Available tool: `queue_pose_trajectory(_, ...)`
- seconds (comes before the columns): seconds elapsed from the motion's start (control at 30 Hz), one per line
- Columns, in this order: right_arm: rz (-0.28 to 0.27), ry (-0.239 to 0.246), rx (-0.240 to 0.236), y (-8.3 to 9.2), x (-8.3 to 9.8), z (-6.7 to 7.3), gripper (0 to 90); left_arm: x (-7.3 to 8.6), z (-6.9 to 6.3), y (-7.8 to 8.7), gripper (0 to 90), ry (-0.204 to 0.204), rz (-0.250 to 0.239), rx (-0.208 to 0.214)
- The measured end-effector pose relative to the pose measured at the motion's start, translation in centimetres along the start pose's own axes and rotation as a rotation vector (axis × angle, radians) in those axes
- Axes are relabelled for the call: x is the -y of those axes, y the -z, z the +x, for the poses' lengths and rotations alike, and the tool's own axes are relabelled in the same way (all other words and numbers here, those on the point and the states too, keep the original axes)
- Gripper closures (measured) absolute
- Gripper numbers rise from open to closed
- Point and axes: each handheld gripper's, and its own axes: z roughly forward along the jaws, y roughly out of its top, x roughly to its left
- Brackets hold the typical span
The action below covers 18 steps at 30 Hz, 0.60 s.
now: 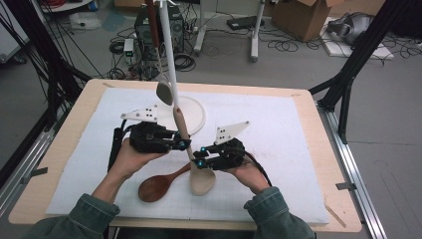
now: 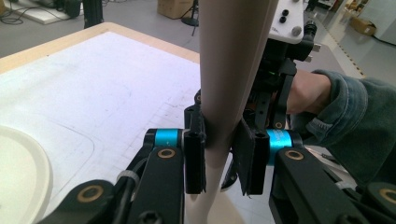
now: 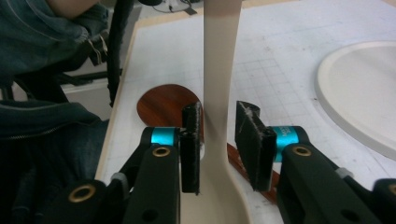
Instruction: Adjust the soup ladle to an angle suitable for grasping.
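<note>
Handover of a pale beige, long-handled wooden spoon (image 1: 191, 159), seen from beside the table. The spoon stands tilted near the middle of the table's front edge, its bowl low against the white gridded mat (image 1: 278, 129) and its handle rising toward the far edge.

The left gripper (image 1: 185, 145) has its jaws clenched across the handle; in the left gripper view both black pads (image 2: 195, 154) press the handle's sides. The right gripper (image 1: 199, 162) sits lower, at the neck just above the bowl. In the right gripper view its jaws straddle the neck, one pad (image 3: 191, 140) against it and the other standing a little off, so this grip reads as released.

A dark red-brown wooden spoon (image 1: 157, 185) lies flat on the mat just beside the pale bowl, toward the front-left corner. A round white plate (image 1: 196, 119) rests behind both grippers, and a third spoon (image 1: 164, 92) hangs from a white stand (image 1: 168, 50) above it.

To do this step well, the left grip should probably hold firm until the right jaws are fully clear. The lift should then run along the handle's own axis. The tall handle gives leverage, so a slack grip may let the spoon pivot, and the bowl could knock the dark spoon.
</note>
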Motion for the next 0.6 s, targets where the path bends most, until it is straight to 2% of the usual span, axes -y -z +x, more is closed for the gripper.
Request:
queue_pose_trajectory(0.17, 0.014, 0.011, -0.037, -0.9, 0.1, 0.0, 71.0, -0.3, -0.2, -0.3, 75.3, -0.007, 0.008, 0.029)
queue_pose_trajectory(0.23, 0.017, 0.018, -0.05, -1.1, 0.1, 0.0, 74.9, -0.3, -0.3, -0.3, 75.3, -0.009, 0.007, 0.03)
queue_pose_trajectory(0.6, 0.006, 0.031, -0.075, -1.6, -0.1, 0.1, 77.1, -0.3, -0.2, -0.5, 75.4, -0.006, 0.001, 0.054)
